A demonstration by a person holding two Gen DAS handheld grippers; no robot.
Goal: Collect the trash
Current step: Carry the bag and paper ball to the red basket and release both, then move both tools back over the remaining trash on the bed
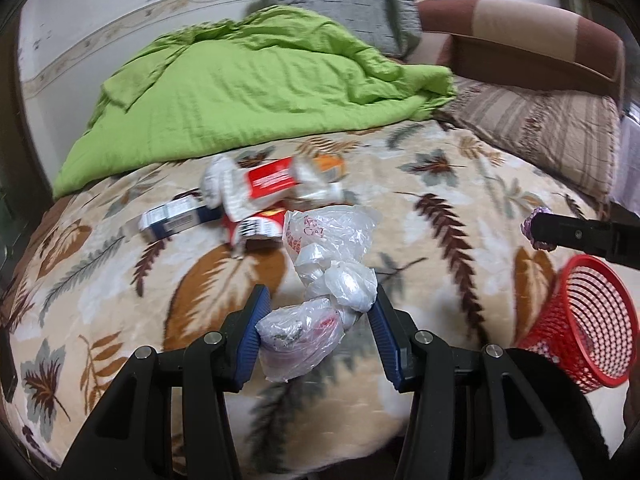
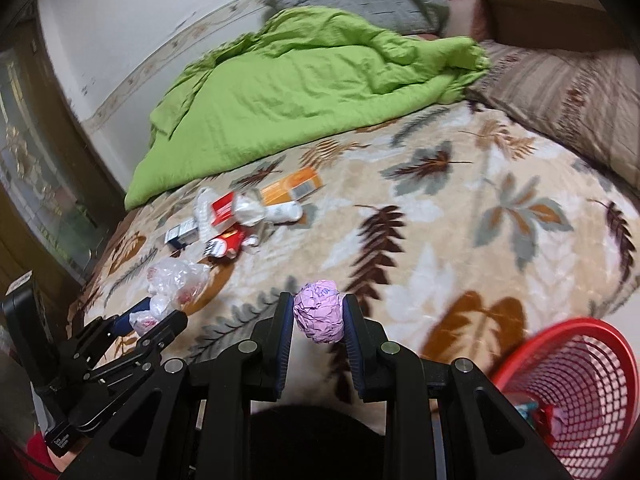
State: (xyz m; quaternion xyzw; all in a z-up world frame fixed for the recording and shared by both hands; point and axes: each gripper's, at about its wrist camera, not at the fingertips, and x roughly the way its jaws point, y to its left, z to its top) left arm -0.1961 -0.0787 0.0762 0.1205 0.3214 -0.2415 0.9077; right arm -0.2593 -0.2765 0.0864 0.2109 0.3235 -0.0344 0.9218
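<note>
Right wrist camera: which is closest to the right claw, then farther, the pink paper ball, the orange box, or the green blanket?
1. Pink paper ball, clamped in the right claw.
2. Orange box, mid-bed, among the litter.
3. Green blanket, at the far side by the wall.

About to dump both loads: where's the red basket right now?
The red mesh basket lies tipped on the leaf-print blanket, lower right in both views, just beyond the right gripper.

Green quilt (image 1: pixel 256 80) — striped pillow (image 1: pixel 536 128)
</note>
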